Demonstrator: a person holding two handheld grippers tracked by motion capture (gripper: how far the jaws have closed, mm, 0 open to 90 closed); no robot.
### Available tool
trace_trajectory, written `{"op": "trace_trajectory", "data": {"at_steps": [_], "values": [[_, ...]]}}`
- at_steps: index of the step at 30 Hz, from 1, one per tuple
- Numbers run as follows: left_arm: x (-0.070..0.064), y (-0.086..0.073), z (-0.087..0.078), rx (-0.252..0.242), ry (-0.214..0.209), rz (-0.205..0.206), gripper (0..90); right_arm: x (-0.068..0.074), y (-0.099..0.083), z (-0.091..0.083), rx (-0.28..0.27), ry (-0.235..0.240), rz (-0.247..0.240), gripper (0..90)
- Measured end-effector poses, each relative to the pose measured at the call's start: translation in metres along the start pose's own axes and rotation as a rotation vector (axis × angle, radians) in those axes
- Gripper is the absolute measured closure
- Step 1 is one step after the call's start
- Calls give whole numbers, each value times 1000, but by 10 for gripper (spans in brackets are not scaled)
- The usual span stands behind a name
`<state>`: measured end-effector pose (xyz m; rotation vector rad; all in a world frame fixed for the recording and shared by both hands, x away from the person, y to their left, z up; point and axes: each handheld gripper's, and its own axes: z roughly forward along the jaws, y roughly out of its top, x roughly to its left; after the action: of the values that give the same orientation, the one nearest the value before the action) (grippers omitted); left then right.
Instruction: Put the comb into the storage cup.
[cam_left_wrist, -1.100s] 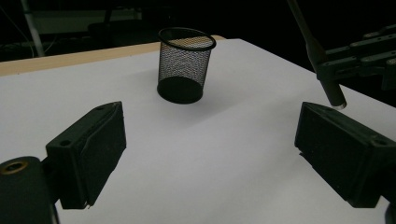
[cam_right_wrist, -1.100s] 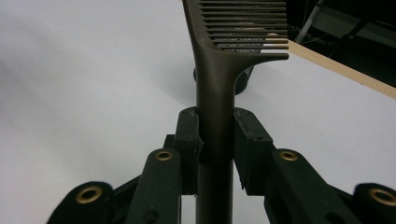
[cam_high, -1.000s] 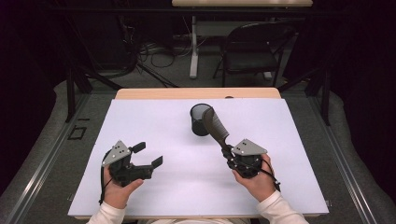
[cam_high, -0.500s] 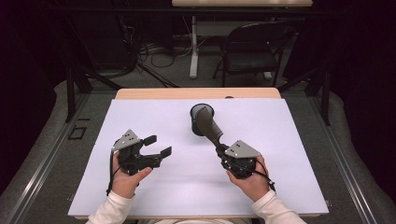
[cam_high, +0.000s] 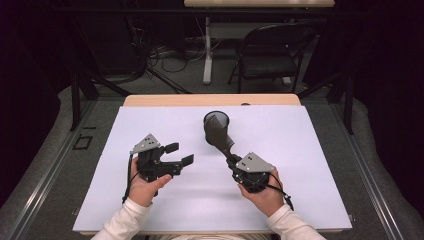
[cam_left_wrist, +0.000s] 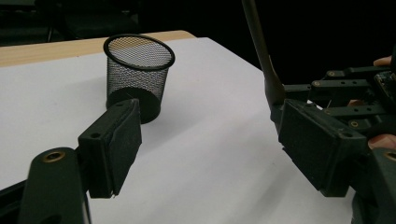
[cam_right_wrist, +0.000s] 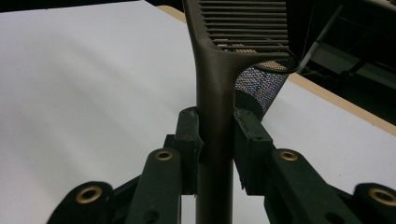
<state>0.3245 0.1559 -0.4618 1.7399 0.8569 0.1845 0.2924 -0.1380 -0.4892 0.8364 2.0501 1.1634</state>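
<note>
A black mesh cup (cam_high: 216, 119) (cam_left_wrist: 137, 70) stands upright and empty on the white table top (cam_high: 300, 165). My right gripper (cam_high: 232, 159) (cam_right_wrist: 215, 135) is shut on the handle of a dark slotted spatula (cam_high: 218, 136) (cam_right_wrist: 215, 93), and the blade points up and away toward the cup (cam_right_wrist: 261, 79). In the left gripper view the spatula handle (cam_left_wrist: 259, 42) rises to the right of the cup, apart from it. My left gripper (cam_high: 180, 154) (cam_left_wrist: 210, 140) is open and empty, left of the spatula and facing it.
A wooden strip (cam_high: 210, 100) runs along the table's far edge. Beyond it stand a black chair (cam_high: 272, 55) and a table leg (cam_high: 206, 50) among floor cables. Metal rails (cam_high: 45, 170) flank the table. Bare white surface lies on all sides of the cup.
My left gripper has moved right and forward, toward the middle of the table. My right gripper has shifted slightly left with the spatula. The cup has stayed put.
</note>
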Motion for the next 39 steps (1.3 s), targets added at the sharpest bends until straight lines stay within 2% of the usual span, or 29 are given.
{"op": "trace_trajectory", "data": {"at_steps": [2,13,28,39], "values": [[-1,0,2,-9,-12,-13,228,1,-1,0,-4,2,4,731],[-13,9,7,-18,-66,-25,318,9,1,0,-30,24,-3,731],[-13,10,11,-43,-88,-54,344,15,-3,3,-35,48,-9,731],[-12,11,7,-65,-91,-62,367,22,-5,3,-40,48,-38,731]]}}
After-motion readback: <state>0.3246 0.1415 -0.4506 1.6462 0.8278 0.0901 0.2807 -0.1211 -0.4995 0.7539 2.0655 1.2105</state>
